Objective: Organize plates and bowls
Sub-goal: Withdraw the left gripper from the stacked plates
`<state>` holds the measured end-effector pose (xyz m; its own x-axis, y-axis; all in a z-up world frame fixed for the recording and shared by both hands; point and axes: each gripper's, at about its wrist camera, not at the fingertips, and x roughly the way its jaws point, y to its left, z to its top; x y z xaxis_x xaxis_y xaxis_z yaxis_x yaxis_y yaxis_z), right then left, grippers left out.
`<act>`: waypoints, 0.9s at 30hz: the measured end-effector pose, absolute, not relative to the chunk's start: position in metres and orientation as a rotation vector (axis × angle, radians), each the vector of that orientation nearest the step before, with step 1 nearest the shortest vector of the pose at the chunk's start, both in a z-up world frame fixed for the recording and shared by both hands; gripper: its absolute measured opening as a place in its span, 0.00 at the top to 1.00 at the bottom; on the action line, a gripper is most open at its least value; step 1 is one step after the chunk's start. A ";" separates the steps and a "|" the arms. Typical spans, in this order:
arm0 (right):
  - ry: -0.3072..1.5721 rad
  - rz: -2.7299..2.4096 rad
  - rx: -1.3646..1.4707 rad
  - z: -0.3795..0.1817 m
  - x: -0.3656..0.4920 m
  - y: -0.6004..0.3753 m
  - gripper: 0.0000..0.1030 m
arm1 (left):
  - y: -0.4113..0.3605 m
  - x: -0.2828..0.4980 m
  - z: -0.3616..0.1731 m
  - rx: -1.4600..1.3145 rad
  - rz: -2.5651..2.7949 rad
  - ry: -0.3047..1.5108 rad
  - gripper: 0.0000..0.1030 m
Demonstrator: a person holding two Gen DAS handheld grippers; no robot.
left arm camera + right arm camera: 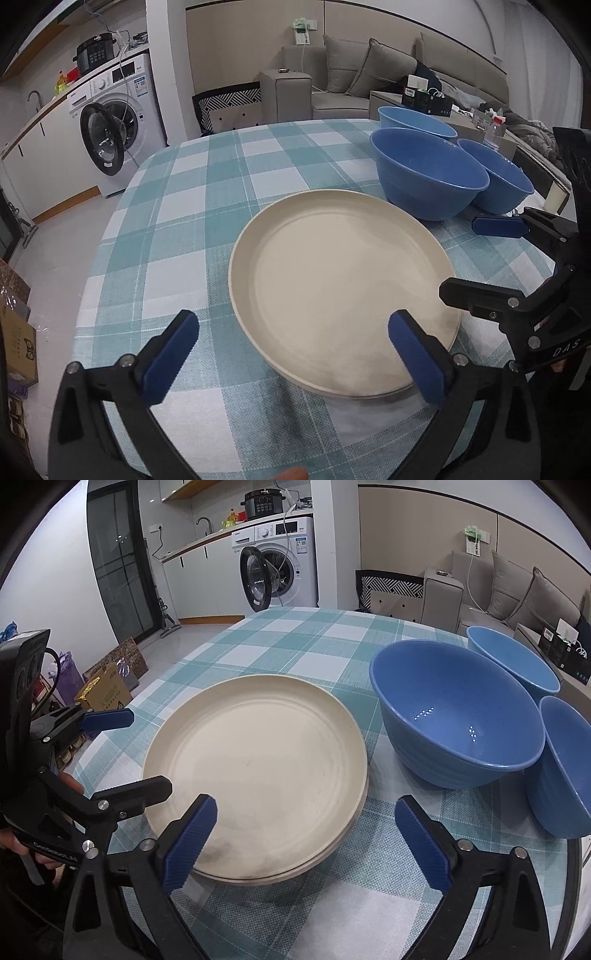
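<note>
A round table covered with a teal-and-white checked cloth (177, 206) carries the crockery under inspection.

Plates: a cream, shallow, round plate (343, 288) sits near the front edge of the table. In the right wrist view a second rim shows beneath its near edge, so it rests on at least one more plate of the same kind; how many lie below cannot be told.

Bowls: three blue, round, deep plastic bowls stand upright and empty behind and to the right of the plates. The largest, darker blue bowl (458, 716) is just beside the plate stack. A lighter blue bowl (513, 661) stands behind it, and a third blue bowl (565, 768) stands to its right, close against it; contact cannot be confirmed.

Left gripper (291, 360): black frame, blue ribbed pads, jaws spread wide. One pad overlaps the near rim of the plate in the view, the other hangs over bare cloth. Nothing is held.

Right gripper (306, 843): same build, jaws equally wide. Its left pad overlaps the plate's near edge in the view, its right pad is over the cloth. Nothing is held.

Background: a white front-loading washing machine (280, 568) with its door open, and a grey sofa (388, 70).
</note>
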<state>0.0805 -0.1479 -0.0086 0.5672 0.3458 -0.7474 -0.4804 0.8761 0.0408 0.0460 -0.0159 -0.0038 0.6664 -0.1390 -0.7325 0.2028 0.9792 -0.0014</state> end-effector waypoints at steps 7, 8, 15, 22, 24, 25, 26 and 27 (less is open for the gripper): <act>0.800 0.496 -0.164 0.003 0.075 -0.151 0.01 | -0.012 0.046 0.003 0.056 -0.199 0.797 0.00; 0.794 0.495 -0.162 0.006 0.075 -0.152 0.01 | -0.012 0.046 0.005 0.053 -0.195 0.790 0.00; 0.755 0.492 -0.148 0.022 0.067 -0.158 0.01 | -0.009 0.047 0.013 0.019 -0.202 0.770 0.00; 0.720 0.486 -0.139 0.038 0.064 -0.165 0.01 | -0.006 0.051 0.019 -0.015 -0.201 0.757 0.00; 0.711 0.485 -0.135 0.043 0.063 -0.167 0.01 | -0.006 0.052 0.021 -0.018 -0.202 0.754 0.00; 0.707 0.484 -0.133 0.046 0.063 -0.169 0.01 | -0.007 0.053 0.022 -0.018 -0.202 0.751 0.00; 0.705 0.482 -0.133 0.048 0.063 -0.169 0.01 | -0.008 0.053 0.024 -0.022 -0.203 0.747 0.00; 0.701 0.480 -0.133 0.051 0.063 -0.170 0.01 | -0.009 0.054 0.025 -0.025 -0.206 0.745 0.00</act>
